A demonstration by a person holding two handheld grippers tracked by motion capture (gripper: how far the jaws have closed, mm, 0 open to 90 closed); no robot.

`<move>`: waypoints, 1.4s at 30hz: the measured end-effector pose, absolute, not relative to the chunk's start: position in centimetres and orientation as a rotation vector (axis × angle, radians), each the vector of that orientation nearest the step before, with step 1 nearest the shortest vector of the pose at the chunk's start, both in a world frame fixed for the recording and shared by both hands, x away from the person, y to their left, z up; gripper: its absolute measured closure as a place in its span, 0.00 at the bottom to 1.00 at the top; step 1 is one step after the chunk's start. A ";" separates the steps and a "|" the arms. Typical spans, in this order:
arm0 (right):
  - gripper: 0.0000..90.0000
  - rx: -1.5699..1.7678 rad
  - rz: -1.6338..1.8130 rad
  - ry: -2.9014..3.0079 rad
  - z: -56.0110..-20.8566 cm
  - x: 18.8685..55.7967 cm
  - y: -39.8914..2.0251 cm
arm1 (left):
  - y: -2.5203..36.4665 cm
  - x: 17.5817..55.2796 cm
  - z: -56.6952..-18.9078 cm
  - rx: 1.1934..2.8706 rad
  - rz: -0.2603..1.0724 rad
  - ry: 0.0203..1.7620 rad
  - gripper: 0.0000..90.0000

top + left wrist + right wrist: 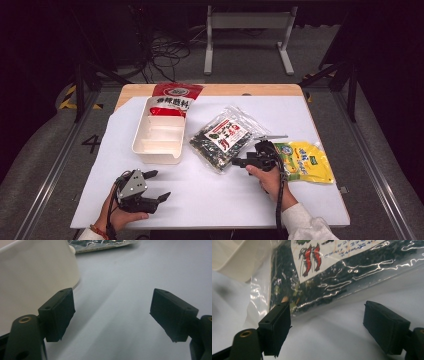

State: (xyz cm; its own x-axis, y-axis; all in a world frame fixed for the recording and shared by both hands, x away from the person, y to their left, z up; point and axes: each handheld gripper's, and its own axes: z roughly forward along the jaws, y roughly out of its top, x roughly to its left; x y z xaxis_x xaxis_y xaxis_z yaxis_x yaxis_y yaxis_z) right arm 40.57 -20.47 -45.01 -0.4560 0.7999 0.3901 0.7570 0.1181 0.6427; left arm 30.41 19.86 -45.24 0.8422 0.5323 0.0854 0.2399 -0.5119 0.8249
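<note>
A clear bag of dark dried food with a white and red label (225, 136) lies mid-table. My right gripper (248, 155) is open at the bag's near right edge, held by a hand. In the right gripper view the bag (332, 272) lies just beyond the open gripper (327, 325), and its left pad (277, 327) is close to the bag's edge. My left gripper (157, 185) rests open near the front left, with nothing between its jaws. In the left gripper view the open gripper (112, 312) points over bare white table, beside the tray wall (37, 272).
A white divided tray (145, 150) stands left of the bag, with a red packet (172, 97) lying in its far end. A yellow pouch (306, 161) lies right of my right hand. A white sheet (210, 200) covers the wooden table.
</note>
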 end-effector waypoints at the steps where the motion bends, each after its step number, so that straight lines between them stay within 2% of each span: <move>1: 0.22 1.619 1.314 2.297 -45.1 40.7 -20.3 | 19.8 30.4 -45.3 2.120 0.408 0.560 0.23; 6: 0.19 1.619 1.402 2.288 -45.5 41.5 -19.7 | 19.3 30.4 -45.3 2.132 0.394 0.545 0.23; 7: 0.22 1.639 1.422 2.254 -45.7 42.0 -19.6 | 19.1 30.4 -45.4 2.142 0.392 0.534 0.23; 10: 0.22 1.655 1.426 2.243 -45.7 42.4 -19.5 | 18.9 30.3 -45.4 2.148 0.388 0.524 0.23; 12: 0.35 1.653 1.383 2.224 -45.7 43.0 -19.2 | 18.7 30.3 -45.4 2.152 0.384 0.515 0.23; 13: 0.35 1.653 1.383 2.224 -45.7 43.0 -19.2 | 18.7 30.3 -45.4 2.152 0.384 0.515 0.23; 16: 0.55 1.617 1.296 2.242 -45.5 43.5 -18.6 | 18.6 30.4 -45.5 2.158 0.376 0.514 0.23; 17: 0.55 1.617 1.296 2.242 -45.5 43.5 -18.6 | 18.6 30.4 -45.5 2.161 0.383 0.508 0.23; 27: 0.88 1.514 1.420 2.283 -45.4 43.1 -18.7 | 18.3 30.6 -45.5 2.155 0.360 0.512 0.23; 34: 0.92 1.396 1.445 2.293 -45.2 42.0 -18.8 | 18.4 30.8 -45.3 2.142 0.358 0.535 0.23; 42: 0.94 1.218 1.458 2.274 -44.2 39.1 -20.5 | 17.7 31.8 -44.4 2.096 0.326 0.560 0.22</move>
